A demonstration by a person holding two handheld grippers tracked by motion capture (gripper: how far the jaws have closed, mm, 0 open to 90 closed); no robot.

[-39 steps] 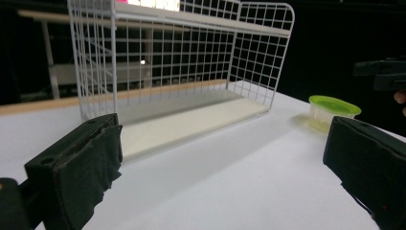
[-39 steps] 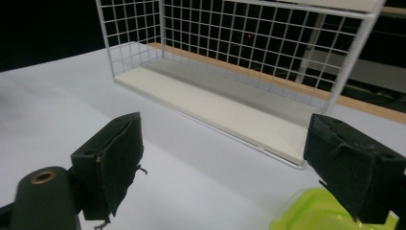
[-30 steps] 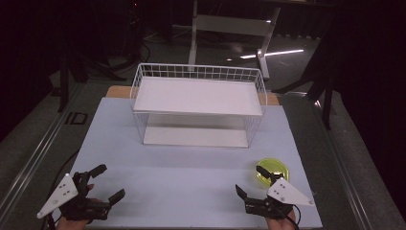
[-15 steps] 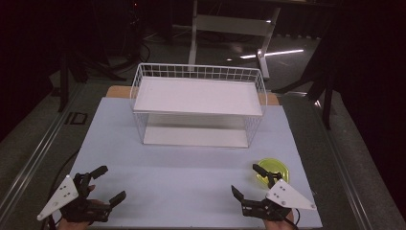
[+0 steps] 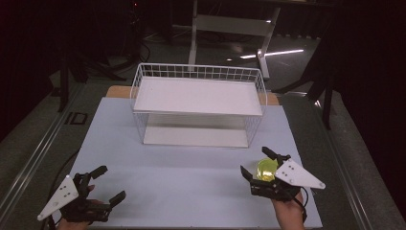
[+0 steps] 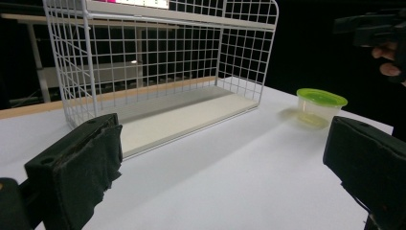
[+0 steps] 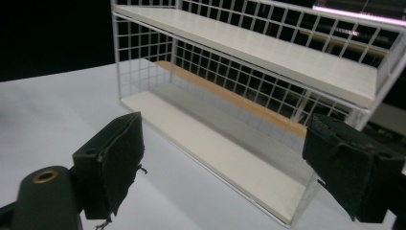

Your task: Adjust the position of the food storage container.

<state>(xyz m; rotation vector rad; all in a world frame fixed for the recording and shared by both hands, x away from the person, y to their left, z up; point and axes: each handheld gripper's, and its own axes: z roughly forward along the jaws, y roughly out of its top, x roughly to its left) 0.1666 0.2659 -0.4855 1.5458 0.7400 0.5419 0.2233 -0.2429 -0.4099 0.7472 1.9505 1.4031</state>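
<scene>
Right gripper (image 5: 254, 166): released, jaws spread wide above a small clear tub with a green lid (image 5: 266, 169), at the counter's (image 5: 191, 177) near right corner. Left gripper (image 5: 106, 184): released, empty, near left corner. White wire shelf rack (image 5: 198, 103): two-tiered, mid-counter, well apart from both grippers.

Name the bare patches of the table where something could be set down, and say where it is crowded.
Free: the strip between the wire rack and the tongs, left to right, and the rack's two shelves. Crowded: the near right corner, where the green-lidded container sits between the right tongs' jaws.
</scene>
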